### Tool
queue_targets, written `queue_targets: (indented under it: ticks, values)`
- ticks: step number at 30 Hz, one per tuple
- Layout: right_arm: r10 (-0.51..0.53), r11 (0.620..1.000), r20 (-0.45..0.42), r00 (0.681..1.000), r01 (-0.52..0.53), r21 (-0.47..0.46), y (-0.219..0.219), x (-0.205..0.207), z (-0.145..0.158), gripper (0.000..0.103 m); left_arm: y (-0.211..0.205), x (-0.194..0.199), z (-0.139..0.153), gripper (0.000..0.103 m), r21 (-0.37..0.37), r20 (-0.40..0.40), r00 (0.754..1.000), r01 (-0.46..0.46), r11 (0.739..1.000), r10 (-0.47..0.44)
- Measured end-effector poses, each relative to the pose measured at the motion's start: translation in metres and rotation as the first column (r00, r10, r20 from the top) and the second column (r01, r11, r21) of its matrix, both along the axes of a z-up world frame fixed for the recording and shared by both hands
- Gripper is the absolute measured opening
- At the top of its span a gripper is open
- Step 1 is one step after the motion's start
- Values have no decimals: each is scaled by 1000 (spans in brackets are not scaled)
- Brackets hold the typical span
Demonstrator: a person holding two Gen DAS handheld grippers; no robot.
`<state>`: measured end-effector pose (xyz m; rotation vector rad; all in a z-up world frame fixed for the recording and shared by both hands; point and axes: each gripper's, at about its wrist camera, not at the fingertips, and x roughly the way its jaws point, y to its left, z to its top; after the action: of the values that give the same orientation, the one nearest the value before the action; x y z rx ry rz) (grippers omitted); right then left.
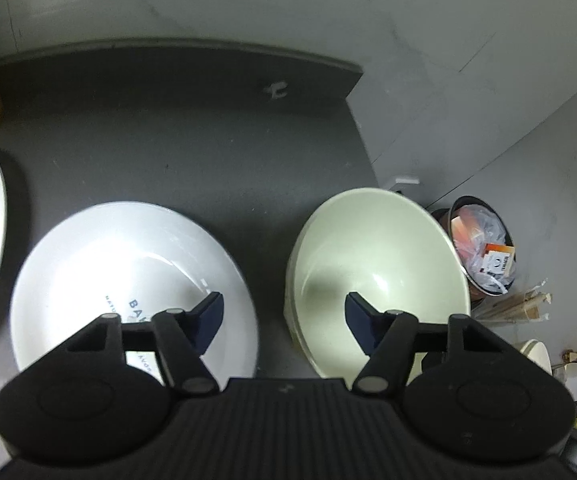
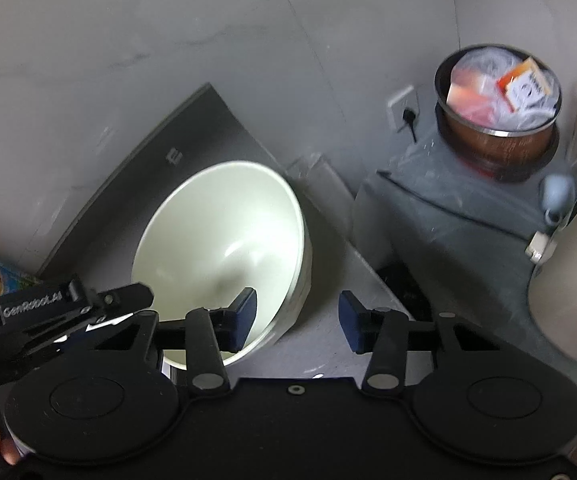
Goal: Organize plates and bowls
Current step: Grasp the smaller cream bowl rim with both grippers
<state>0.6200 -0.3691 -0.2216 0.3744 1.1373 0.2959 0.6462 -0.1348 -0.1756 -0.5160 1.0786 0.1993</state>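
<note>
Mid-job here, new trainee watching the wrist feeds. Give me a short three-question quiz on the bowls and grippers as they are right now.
1. True or false: the left gripper is clamped on a bowl.
2. Which bowl has dark printed lettering inside: the white bowl or the pale green bowl?
3. Multiple choice: the right gripper has its left finger A) over the pale green bowl's rim, B) in the trash bin, C) on the dark mat.

Key: 1 false, both grippers are open; 2 the white bowl; 3 A.

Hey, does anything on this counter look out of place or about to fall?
Yes: the pale green bowl sits close to the corner of the dark mat, near the drop toward the full trash bin. Nothing looks spilled or broken.
</note>
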Motion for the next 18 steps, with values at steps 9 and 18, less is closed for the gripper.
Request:
queue_targets:
  ticks: [9, 18]
  values:
    - [-9, 1000, -58, 998, 10, 3, 13, 9, -17, 41, 3, 14, -23, 32, -16, -65, 998, -25, 1000, 24]
    - [1, 1000, -96, 995, -1, 10, 22, 16, -32, 20, 0, 18, -17, 16, 53, -46, 999, 30, 998, -28]
